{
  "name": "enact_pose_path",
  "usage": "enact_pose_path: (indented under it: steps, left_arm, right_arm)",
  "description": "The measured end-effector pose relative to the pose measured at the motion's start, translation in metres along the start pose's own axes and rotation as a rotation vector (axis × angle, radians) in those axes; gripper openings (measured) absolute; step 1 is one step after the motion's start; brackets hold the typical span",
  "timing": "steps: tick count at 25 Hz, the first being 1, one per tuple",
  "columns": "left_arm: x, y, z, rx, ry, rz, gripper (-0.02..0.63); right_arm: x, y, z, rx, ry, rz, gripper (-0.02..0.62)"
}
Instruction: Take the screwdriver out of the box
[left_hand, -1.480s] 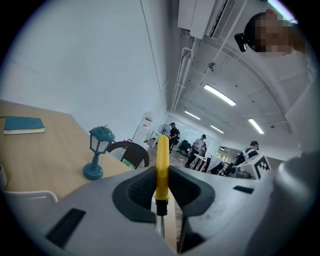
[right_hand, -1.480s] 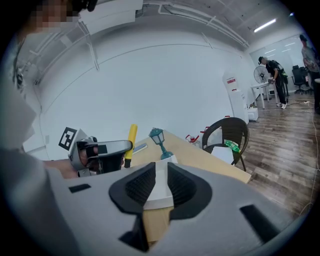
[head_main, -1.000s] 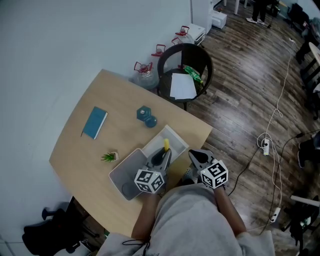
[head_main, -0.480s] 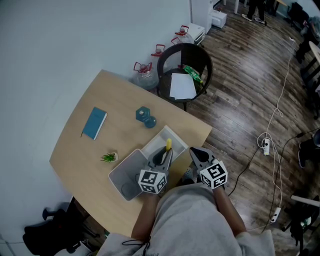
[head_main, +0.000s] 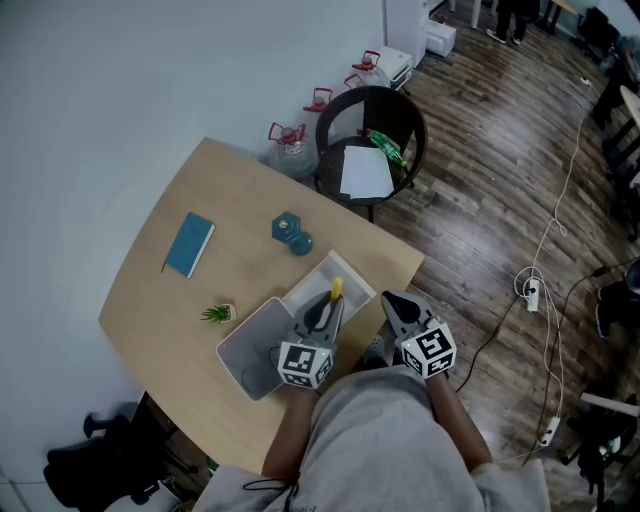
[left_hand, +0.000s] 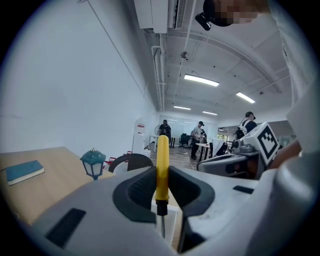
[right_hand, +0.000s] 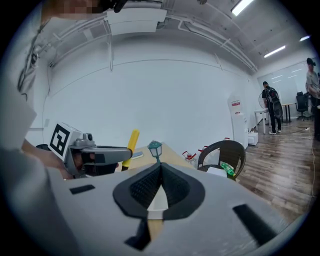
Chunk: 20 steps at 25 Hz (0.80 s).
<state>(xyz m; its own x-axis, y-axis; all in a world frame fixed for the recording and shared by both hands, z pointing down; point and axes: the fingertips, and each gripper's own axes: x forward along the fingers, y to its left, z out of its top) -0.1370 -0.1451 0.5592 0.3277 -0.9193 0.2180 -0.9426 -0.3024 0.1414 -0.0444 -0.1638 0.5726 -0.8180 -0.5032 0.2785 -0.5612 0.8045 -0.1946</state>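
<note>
My left tongs (head_main: 324, 312) are clamped on the yellow-handled screwdriver (left_hand: 162, 162), upright and seemingly lifted above the box (head_main: 353, 271). My right tongs (right_hand: 160, 172) are together, empty. I judge that carrying it clear is what's left.

Bright, even light falls from ceiling strip lamps (left_hand: 201, 80). The wooden floor (head_main: 500, 130) shows pale glare, and shadows on the desk (head_main: 240, 190) are faint. Both gripper views bulge, with black corners. The screwdriver (left_hand: 162, 165) looks sharp.
</note>
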Motion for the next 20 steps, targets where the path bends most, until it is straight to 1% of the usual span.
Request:
enact_pose_path:
  steps: [5,16,20]
  left_arm:
    - [-0.0021,0.0048,0.0005,-0.017,0.002,0.018,0.071]
    - [-0.0088,0.0031,-0.0048,-0.036,0.012,0.024,0.071]
    - [-0.0095,0.0049,-0.0035,-0.073,0.003,0.031,0.071]
  right_arm:
    - [0.002,0.0017,-0.0057,-0.008,0.024,-0.001,0.005]
    - [-0.001,0.0053,-0.0015,-0.036,0.009,-0.012,0.002]
    - [-0.0011,0.0032,-0.0046,-0.03,0.023,-0.016,0.002]
